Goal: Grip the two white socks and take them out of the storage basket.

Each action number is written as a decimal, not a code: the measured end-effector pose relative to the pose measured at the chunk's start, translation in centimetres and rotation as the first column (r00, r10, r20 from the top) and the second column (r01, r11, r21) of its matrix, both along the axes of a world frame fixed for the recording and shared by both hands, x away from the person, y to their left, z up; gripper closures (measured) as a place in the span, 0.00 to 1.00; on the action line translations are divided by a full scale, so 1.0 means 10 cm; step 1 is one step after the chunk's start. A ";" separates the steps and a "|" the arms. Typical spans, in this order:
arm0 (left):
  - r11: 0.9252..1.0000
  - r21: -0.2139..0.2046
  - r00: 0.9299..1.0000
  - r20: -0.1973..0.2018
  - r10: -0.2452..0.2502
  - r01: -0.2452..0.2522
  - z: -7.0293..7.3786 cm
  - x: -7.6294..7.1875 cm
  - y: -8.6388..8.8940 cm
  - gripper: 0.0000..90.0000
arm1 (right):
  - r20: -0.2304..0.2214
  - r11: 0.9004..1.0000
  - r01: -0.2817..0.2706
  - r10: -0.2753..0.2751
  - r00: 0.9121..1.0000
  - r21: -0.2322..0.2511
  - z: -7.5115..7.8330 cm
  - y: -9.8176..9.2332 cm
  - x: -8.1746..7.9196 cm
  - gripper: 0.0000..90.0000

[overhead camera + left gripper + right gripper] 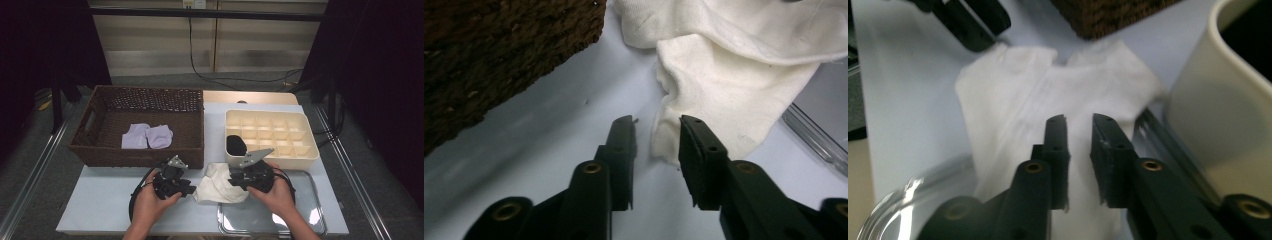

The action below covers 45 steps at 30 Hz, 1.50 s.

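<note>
On the pale table, one soft, creased white cloth (218, 184); left gripper (656, 137) and right gripper (1079, 135) jaws parted, grasping nothing.

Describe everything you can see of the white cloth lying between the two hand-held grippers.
The white cloth is soft, off-white knitted fabric, crumpled and folded, with a seam down its middle in the right gripper view. It lies on the pale table top, in front of the brown wicker basket and the cream divider tray, one edge over the clear tray. The left hand-held gripper sits open at its edge; the right hand-held gripper stands open over it.
</note>
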State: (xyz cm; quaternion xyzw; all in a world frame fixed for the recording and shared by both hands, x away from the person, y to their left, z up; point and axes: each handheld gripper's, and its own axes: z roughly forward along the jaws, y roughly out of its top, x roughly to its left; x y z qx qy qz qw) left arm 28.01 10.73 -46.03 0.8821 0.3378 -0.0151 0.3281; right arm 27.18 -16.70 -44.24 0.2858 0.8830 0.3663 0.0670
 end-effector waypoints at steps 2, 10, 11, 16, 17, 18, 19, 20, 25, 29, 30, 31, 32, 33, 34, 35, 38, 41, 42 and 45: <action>1.000 0.013 1.000 0.011 -0.003 0.003 -0.01 0.00 0.00 0.79 | -0.008 1.000 -0.007 0.007 1.000 0.018 -0.03 0.09 0.06 0.76; 0.999 0.037 1.000 -0.009 -0.024 0.024 -0.04 -0.01 -0.02 0.93 | -0.041 0.996 0.077 -0.076 0.996 0.033 -0.24 0.33 0.27 0.72; 0.999 0.037 1.000 -0.007 -0.020 0.020 -0.04 -0.02 -0.03 0.93 | -0.044 0.997 0.072 -0.072 0.996 0.013 -0.28 0.34 0.28 0.76; 0.999 0.044 1.000 -0.001 -0.021 0.021 -0.04 -0.02 -0.04 0.95 | -0.042 0.996 0.084 -0.083 0.996 0.015 -0.29 0.28 0.28 1.00; 0.999 0.045 1.000 -0.001 -0.021 0.021 -0.04 -0.02 -0.04 0.96 | -0.041 0.997 0.081 -0.080 0.996 0.014 -0.28 0.27 0.28 1.00; 0.999 0.048 1.000 -0.002 -0.020 0.020 -0.04 -0.02 -0.04 0.96 | -0.036 0.997 0.074 -0.073 0.997 0.018 -0.28 0.26 0.28 1.00; 0.998 0.054 1.000 -0.002 -0.024 0.024 -0.03 -0.02 -0.04 0.97 | -0.035 0.997 0.075 -0.074 0.997 0.016 -0.27 0.25 0.28 1.00; 0.998 0.061 1.000 -0.001 -0.029 0.029 -0.03 -0.02 -0.04 0.97 | -0.031 0.997 0.073 -0.073 0.997 0.017 -0.25 0.24 0.27 1.00; 0.998 0.056 1.000 -0.007 -0.021 0.021 -0.02 -0.01 -0.05 0.97 | -0.017 0.997 0.056 -0.056 0.998 0.049 -0.15 0.16 0.24 1.00; 0.998 0.061 1.000 -0.005 -0.027 0.027 -0.01 -0.02 -0.07 0.97 | -0.033 0.994 0.066 -0.063 0.997 0.088 -0.14 0.16 0.23 0.98; 0.998 0.058 1.000 -0.007 -0.026 0.027 -0.01 -0.02 -0.07 0.97 | -0.023 0.994 0.062 -0.060 0.998 0.085 -0.16 0.18 0.24 0.88; 0.998 0.058 1.000 -0.007 -0.026 0.027 -0.01 -0.02 -0.07 0.97 | -0.023 0.994 0.062 -0.060 0.998 0.085 -0.16 0.18 0.24 0.88; 0.998 0.057 1.000 -0.008 -0.028 0.029 -0.01 -0.02 -0.07 0.97 | -0.022 0.993 0.081 -0.080 0.997 0.084 -0.21 0.24 0.27 0.78; 0.998 0.059 1.000 -0.008 -0.028 0.028 -0.01 -0.02 -0.07 0.97 | -0.029 0.994 0.075 -0.073 0.997 0.083 -0.23 0.27 0.29 0.75; 0.998 0.056 1.000 -0.010 -0.029 0.029 -0.01 -0.02 -0.07 0.97 | -0.025 0.994 0.083 -0.082 0.996 0.073 -0.25 0.29 0.30 0.71; 0.998 0.057 1.000 -0.010 -0.030 0.030 -0.01 -0.02 -0.07 0.97 | -0.024 0.994 0.087 -0.086 0.996 0.067 -0.27 0.31 0.31 0.70; 0.998 0.056 0.999 -0.013 -0.031 0.032 -0.01 -0.02 -0.06 0.97 | -0.018 0.997 0.079 -0.078 0.997 0.020 -0.33 0.36 0.33 0.78; 0.998 0.058 0.999 -0.019 -0.027 0.028 0.00 -0.02 -0.06 0.97 | 0.004 0.997 0.081 -0.081 0.997 0.011 -0.35 0.36 0.33 0.89; 0.998 0.057 0.999 -0.015 -0.028 0.029 0.01 -0.01 -0.05 0.97 | -0.005 0.996 0.084 -0.084 0.996 0.008 -0.36 0.35 0.33 1.00; 0.998 0.052 1.000 -0.010 -0.027 0.027 0.02 -0.01 -0.04 0.97 | -0.007 0.997 0.074 -0.074 0.997 -0.004 -0.36 0.37 0.34 1.00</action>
